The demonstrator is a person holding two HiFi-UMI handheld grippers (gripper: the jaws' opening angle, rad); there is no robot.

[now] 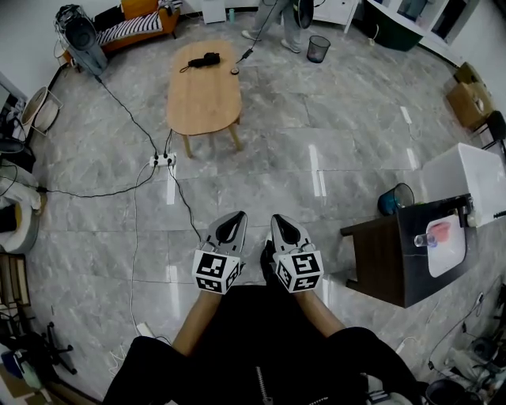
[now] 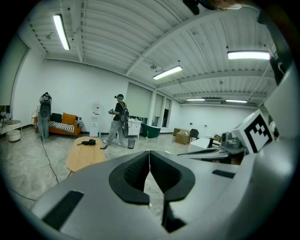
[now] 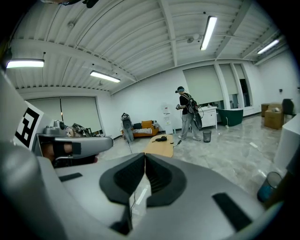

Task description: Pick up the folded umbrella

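The folded black umbrella (image 1: 204,60) lies at the far end of an oval wooden table (image 1: 204,99) across the room. It also shows small in the left gripper view, umbrella (image 2: 88,142), and in the right gripper view, umbrella (image 3: 162,138). My left gripper (image 1: 236,215) and right gripper (image 1: 281,218) are held side by side over the floor, well short of the table. Both are shut with nothing between the jaws, the left gripper (image 2: 149,154) and right gripper (image 3: 144,157) showing tips that meet.
A power strip (image 1: 162,160) and cables (image 1: 118,111) lie on the marble floor left of the table. A dark desk (image 1: 395,253) with a white box stands to the right, a blue bin (image 1: 395,198) beside it. A person (image 1: 281,20) stands beyond the table by a wastebasket (image 1: 318,48).
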